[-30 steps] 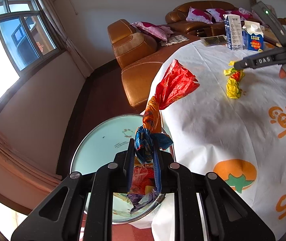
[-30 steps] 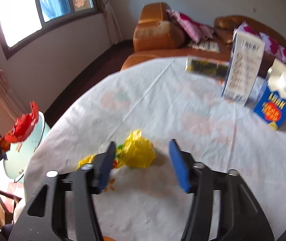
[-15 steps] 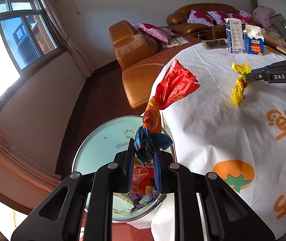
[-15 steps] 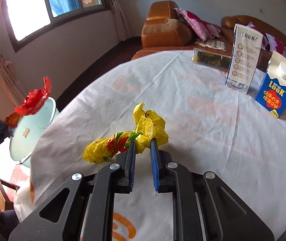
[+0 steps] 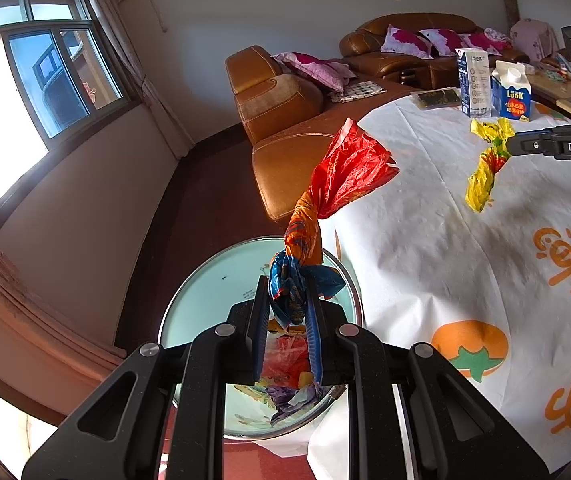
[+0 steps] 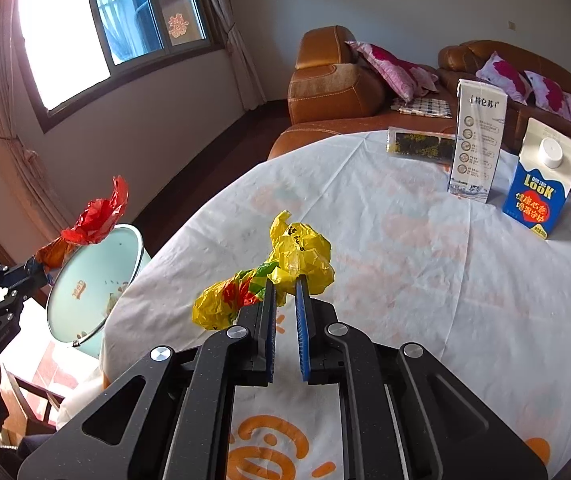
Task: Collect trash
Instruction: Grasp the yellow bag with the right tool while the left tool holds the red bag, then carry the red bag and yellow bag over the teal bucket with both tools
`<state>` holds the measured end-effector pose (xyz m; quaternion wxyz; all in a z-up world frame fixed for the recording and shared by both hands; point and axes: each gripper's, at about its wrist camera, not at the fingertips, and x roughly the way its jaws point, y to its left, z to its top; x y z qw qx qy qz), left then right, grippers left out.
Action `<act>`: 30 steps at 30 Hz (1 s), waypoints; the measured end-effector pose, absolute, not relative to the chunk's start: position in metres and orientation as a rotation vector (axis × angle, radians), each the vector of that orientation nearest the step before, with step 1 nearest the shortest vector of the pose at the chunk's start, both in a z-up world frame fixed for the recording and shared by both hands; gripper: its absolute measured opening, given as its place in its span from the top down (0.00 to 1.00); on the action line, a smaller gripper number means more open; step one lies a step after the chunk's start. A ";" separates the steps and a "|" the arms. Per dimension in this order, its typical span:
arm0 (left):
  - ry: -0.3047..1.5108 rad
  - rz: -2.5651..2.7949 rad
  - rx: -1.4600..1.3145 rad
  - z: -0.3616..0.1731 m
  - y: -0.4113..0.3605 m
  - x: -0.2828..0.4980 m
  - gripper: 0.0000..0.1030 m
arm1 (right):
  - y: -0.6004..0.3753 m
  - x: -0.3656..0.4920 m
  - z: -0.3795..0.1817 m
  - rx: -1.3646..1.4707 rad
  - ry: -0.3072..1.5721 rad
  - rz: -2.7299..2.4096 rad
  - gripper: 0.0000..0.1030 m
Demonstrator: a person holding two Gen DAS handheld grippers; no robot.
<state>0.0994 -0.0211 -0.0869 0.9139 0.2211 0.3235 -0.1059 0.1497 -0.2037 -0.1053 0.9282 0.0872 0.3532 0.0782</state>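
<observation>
My left gripper (image 5: 288, 294) is shut on a twisted red, orange and blue wrapper (image 5: 341, 176), held over a pale green enamel basin (image 5: 213, 292) that holds several crumpled wrappers beside the table. In the right wrist view the same wrapper (image 6: 97, 216) and basin (image 6: 85, 280) show at the left. My right gripper (image 6: 284, 286) is shut on a crumpled yellow wrapper (image 6: 301, 256) and holds it above the white tablecloth (image 6: 405, 264). That yellow wrapper also hangs from the right gripper in the left wrist view (image 5: 485, 164).
A tall white carton (image 6: 477, 140), a blue milk carton (image 6: 539, 188) and a flat dark packet (image 6: 421, 146) stand at the table's far side. Brown leather sofas (image 5: 281, 104) with pink cushions lie beyond. The table edge runs beside the basin.
My right gripper closed on the yellow wrapper and lifted it off the tablecloth. My left gripper stayed over the basin, still holding the red wrapper.
</observation>
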 end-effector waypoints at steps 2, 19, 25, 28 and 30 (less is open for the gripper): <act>0.666 -0.219 0.454 -0.086 -0.022 0.099 0.84 | -0.203 0.150 -0.102 0.180 0.718 0.159 0.91; 0.654 -0.223 0.474 -0.083 -0.023 0.090 0.84 | -0.205 0.147 -0.092 0.231 0.656 0.145 0.91; 0.660 -0.208 0.483 -0.086 -0.015 0.090 0.84 | -0.199 0.148 -0.089 0.225 0.643 0.148 0.91; 0.665 -0.191 0.482 -0.088 -0.008 0.090 0.84 | -0.193 0.151 -0.090 0.221 0.645 0.155 0.91; 0.670 -0.177 0.480 -0.089 -0.002 0.091 0.84 | -0.188 0.153 -0.090 0.218 0.648 0.165 0.90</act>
